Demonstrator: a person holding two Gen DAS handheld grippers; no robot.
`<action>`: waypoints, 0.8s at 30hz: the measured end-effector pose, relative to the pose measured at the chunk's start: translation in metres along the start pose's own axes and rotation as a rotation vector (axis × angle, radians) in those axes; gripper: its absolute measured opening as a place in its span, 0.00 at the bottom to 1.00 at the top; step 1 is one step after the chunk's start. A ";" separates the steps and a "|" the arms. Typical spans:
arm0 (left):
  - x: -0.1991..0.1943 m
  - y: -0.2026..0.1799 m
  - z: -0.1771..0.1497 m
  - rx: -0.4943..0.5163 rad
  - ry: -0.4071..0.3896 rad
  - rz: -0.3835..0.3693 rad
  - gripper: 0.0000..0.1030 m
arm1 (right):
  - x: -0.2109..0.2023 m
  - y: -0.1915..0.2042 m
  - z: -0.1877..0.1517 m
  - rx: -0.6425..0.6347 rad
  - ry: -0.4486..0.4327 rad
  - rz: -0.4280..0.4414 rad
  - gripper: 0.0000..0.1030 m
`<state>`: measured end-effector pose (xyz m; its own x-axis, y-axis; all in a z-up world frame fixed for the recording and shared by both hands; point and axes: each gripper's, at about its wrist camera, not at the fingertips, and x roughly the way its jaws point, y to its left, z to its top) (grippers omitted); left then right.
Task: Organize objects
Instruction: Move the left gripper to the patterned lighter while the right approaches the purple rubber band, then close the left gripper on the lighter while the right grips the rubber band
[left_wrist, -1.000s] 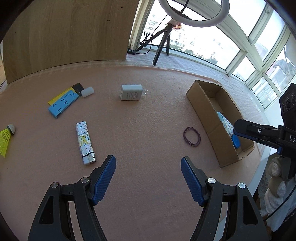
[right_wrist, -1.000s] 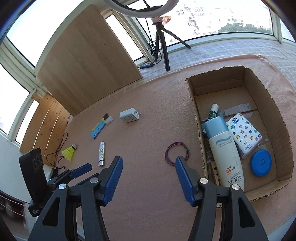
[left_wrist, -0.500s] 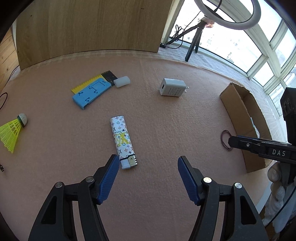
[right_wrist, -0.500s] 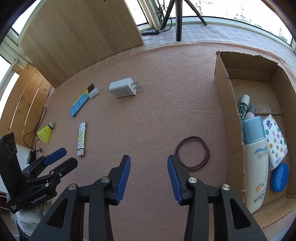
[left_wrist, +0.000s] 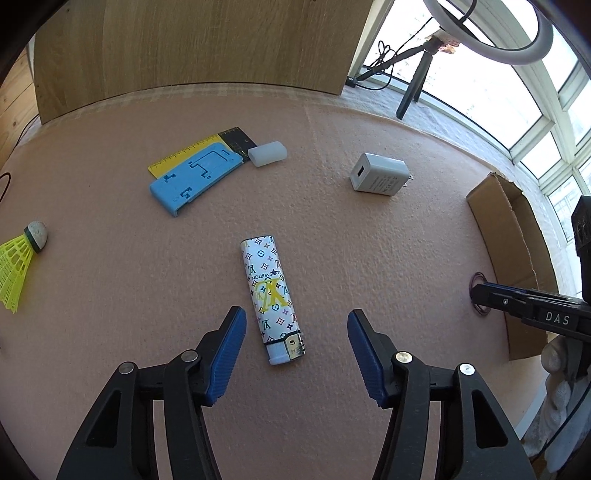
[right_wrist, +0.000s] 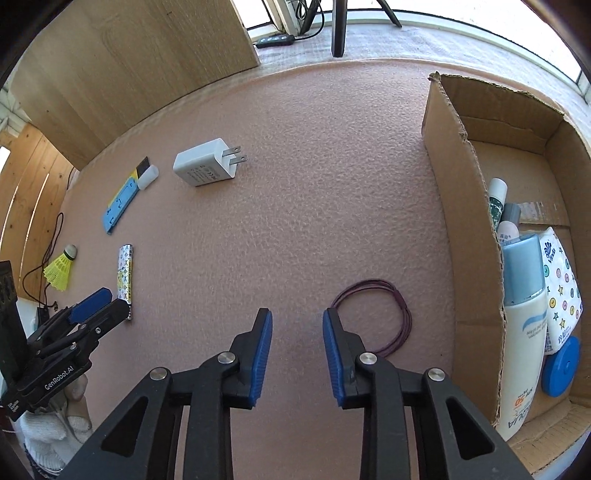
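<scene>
Down on the pink mat (left_wrist: 110, 295), the left gripper (left_wrist: 293, 338), jaws narrowing but apart, straddles the patterned lighter (left_wrist: 271, 295) without touching. Beside the cardboard box (right_wrist: 461, 177), the right gripper (right_wrist: 297, 336) closes empty, its right finger over the purple hair tie (right_wrist: 384, 317). A white charger (right_wrist: 205, 168) lies well clear.

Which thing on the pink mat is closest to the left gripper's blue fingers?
The patterned lighter. Its metal end lies between the open fingers of the left gripper, while the white charger, blue plastic piece and shuttlecock lie farther off.
</scene>
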<state>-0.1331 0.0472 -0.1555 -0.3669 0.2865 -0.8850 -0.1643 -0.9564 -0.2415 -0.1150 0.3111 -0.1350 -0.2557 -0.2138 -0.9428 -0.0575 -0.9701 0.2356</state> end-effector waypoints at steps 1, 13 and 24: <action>0.001 0.000 0.001 -0.002 0.000 -0.001 0.59 | 0.000 0.000 0.000 -0.004 -0.001 -0.008 0.25; 0.015 0.000 0.010 0.006 0.026 0.017 0.59 | 0.018 0.001 0.004 -0.066 0.041 -0.092 0.24; 0.019 0.012 0.015 -0.021 0.000 0.044 0.26 | 0.015 -0.006 0.003 -0.080 0.013 -0.102 0.05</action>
<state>-0.1556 0.0420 -0.1695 -0.3734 0.2441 -0.8950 -0.1289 -0.9690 -0.2106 -0.1208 0.3145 -0.1496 -0.2397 -0.1147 -0.9640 -0.0054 -0.9928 0.1195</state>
